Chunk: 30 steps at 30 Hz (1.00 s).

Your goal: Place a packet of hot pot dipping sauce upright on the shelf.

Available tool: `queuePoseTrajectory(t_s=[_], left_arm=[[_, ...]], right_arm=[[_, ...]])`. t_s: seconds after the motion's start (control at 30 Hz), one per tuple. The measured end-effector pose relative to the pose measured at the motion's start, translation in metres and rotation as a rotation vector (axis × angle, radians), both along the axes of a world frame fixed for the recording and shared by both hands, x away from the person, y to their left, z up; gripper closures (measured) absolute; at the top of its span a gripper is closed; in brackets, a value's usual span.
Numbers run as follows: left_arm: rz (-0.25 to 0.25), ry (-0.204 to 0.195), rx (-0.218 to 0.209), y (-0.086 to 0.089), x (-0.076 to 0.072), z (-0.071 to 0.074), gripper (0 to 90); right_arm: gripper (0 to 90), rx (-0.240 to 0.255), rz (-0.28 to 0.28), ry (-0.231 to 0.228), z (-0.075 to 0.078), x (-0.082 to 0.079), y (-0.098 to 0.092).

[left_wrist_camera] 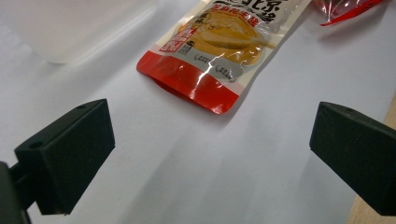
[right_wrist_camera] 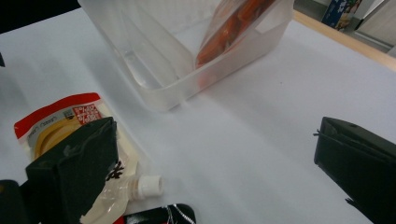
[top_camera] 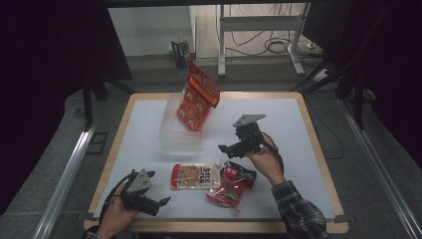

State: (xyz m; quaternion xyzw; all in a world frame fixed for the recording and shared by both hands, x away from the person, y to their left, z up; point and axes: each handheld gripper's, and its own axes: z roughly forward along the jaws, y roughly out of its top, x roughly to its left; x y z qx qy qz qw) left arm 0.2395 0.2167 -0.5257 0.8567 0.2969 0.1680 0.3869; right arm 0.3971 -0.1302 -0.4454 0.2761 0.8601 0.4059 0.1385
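Jaws: both pairs stand wide apart, with nothing between them. Your left gripper (top_camera: 149, 198) rests low at the near left of the table, held in your left hand (top_camera: 115, 215); in the left gripper view its two black jaws frame bare white surface, with a red-and-white pouch (left_wrist_camera: 219, 51) lying just ahead. Your right gripper (top_camera: 239, 144) is raised over the middle right of the table in your right hand (top_camera: 266, 162), jaws spread and empty, pointing toward the container.

Item, clear plastic container (top_camera: 181, 127): sits on the white table cover (top_camera: 278, 119) at mid-table, toward the far side. An orange-red snack packet (top_camera: 199, 97) stands tilted in it, its upper part rising well above the rim; in the right gripper view the packet leans against the container's far wall.

Item, spouted pouch: lies flat near the front edge, between your two grippers, red band at its left end and a white screw cap (right_wrist_camera: 149, 185) at the other.

Item, small red wrapped packets (top_camera: 234, 184): just right of the pouch, touching or overlapping one another; how many there are is hard to tell, perhaps two or three, one with a dark face.

Surround: wooden table edge (top_camera: 318, 144) around the white cover; grey floor, a metal stand (top_camera: 259, 30) and loose cables (top_camera: 278, 47) beyond; your checked sleeve (top_camera: 298, 211) at the near right.
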Motion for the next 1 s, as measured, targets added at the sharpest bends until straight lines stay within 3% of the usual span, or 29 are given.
queuePoseTrajectory(t_s=[0.2, 0.37, 0.63, 0.83, 1.0], left_arm=[[-0.003, 0.006, -0.004, -0.002, -0.002, 0.002, 1.6], [-0.01, -0.018, -0.001, -0.006, -0.004, 0.005, 5.6], [-0.033, -0.024, -0.055, -0.012, -0.006, 0.011, 18.5], [-0.072, 0.009, -0.101, -0.021, -0.004, 0.017, 32.9], [-0.109, 0.021, -0.132, -0.036, -0.002, 0.021, 44.4]], right_arm=[[0.0, 0.052, -0.031, 0.014, 0.0, -0.008, -0.007], [0.0, 0.046, -0.045, 0.007, -0.002, -0.017, -0.012], [0.0, 0.05, -0.055, 0.017, -0.007, -0.026, -0.023], [0.0, 0.018, -0.058, 0.003, -0.01, -0.037, -0.035], [0.0, -0.025, -0.055, 0.032, -0.016, -0.045, -0.041]])
